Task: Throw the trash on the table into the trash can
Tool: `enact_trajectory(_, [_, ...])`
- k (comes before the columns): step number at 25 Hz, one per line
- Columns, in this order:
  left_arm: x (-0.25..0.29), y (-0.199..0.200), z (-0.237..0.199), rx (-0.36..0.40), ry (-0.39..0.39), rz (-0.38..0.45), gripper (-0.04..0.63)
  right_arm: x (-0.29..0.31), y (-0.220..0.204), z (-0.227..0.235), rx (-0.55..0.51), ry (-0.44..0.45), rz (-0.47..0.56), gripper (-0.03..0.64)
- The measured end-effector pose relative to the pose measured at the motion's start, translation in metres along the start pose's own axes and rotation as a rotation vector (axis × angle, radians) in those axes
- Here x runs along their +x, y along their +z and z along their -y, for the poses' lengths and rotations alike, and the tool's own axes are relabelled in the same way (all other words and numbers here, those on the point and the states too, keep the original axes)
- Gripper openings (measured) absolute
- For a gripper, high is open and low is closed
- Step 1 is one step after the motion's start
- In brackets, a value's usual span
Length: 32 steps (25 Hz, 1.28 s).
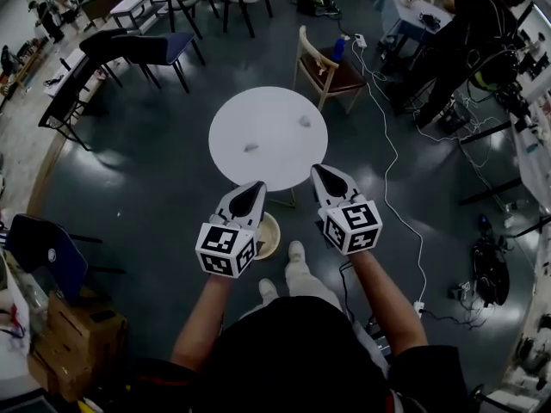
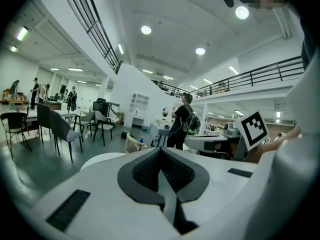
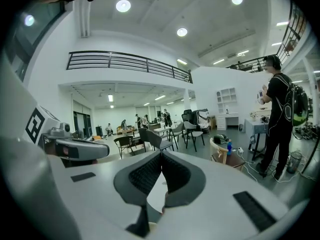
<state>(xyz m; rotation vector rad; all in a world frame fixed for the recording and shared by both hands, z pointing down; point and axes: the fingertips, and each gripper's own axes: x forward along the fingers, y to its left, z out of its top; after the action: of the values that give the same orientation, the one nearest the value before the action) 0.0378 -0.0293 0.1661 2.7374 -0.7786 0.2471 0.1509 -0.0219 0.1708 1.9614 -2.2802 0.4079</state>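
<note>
A round white table (image 1: 268, 136) stands ahead of me with two small crumpled bits of trash on it: one (image 1: 250, 148) left of centre, one (image 1: 304, 121) toward the right. A pale round trash can (image 1: 268, 235) sits on the floor at the table's near edge, partly hidden by my left gripper (image 1: 256, 187). That gripper is shut with nothing in it, hovering at the near left rim. My right gripper (image 1: 318, 171) is also shut and empty, over the near right rim. In the gripper views, the left gripper (image 2: 160, 151) and right gripper (image 3: 161, 155) each show pads meeting, with the table (image 2: 100, 160) below.
A wooden chair (image 1: 327, 71) stands behind the table. Dark chairs (image 1: 129, 50) stand at the far left. A person (image 1: 469, 37) stands at the far right by a desk. A white cable (image 1: 392, 157) runs across the floor on the right. Cardboard boxes (image 1: 73, 338) sit at the near left.
</note>
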Motion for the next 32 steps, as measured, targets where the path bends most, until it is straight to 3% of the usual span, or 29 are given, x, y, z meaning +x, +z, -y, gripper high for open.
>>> enact_trajectory(16, [0.099, -0.034, -0.028, -0.056, 0.052, -0.085, 0.008, 0.078, -0.030, 0.083, 0.028, 0.033, -0.089, 0.018])
enact_trajectory(32, [0.169, -0.110, -0.065, -0.139, 0.071, -0.193, 0.008, 0.150, -0.110, 0.141, 0.063, -0.004, -0.197, 0.018])
